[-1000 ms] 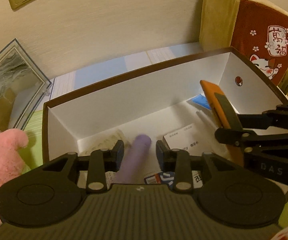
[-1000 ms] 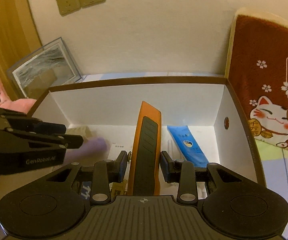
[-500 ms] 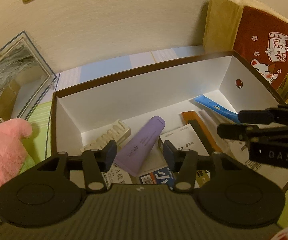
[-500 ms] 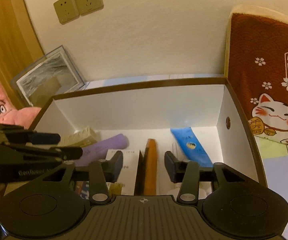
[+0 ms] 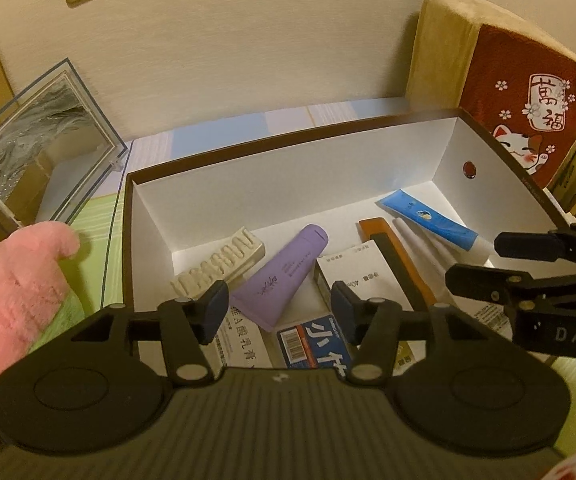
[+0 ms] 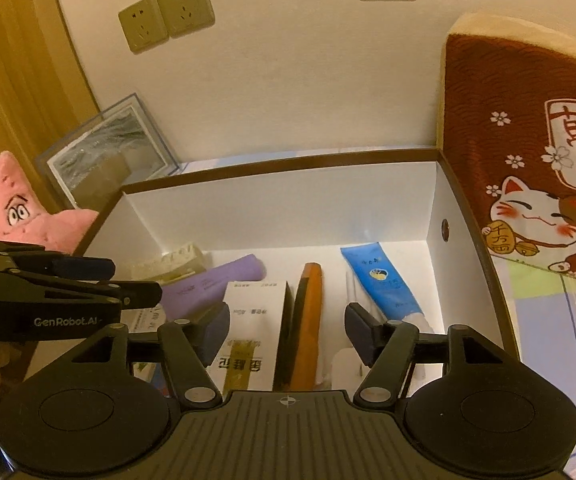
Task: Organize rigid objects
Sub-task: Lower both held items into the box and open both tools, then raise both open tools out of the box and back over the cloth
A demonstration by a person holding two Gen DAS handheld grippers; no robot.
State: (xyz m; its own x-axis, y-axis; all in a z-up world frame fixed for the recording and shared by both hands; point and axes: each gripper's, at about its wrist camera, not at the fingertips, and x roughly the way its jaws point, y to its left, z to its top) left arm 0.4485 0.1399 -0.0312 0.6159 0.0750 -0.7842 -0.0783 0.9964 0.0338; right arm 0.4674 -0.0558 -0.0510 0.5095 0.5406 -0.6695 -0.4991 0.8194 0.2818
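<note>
A brown-rimmed white box (image 5: 288,184) (image 6: 288,208) holds the objects. Inside lie a purple tube (image 5: 284,276) (image 6: 216,282), an orange and black flat tool (image 5: 398,258) (image 6: 308,320), a blue tube (image 5: 428,222) (image 6: 378,280), a cream ridged block (image 5: 218,264) and white cartons (image 5: 358,276) (image 6: 252,320). My left gripper (image 5: 276,316) is open and empty above the box's near edge, over the purple tube. My right gripper (image 6: 288,330) is open and empty above the orange tool. Each gripper shows from the side in the other's view (image 5: 528,284) (image 6: 68,296).
A pink starfish plush (image 5: 12,292) (image 6: 20,212) sits left of the box. A clear framed picture (image 5: 36,148) (image 6: 108,152) leans on the wall behind it. A red lucky-cat cushion (image 5: 524,108) (image 6: 536,152) stands to the right. Wall sockets (image 6: 168,16) are above.
The left gripper opened and let go of the purple tube; the right gripper opened and let go of the orange tool. Both now lie in the box, and both grippers have pulled back and up.
</note>
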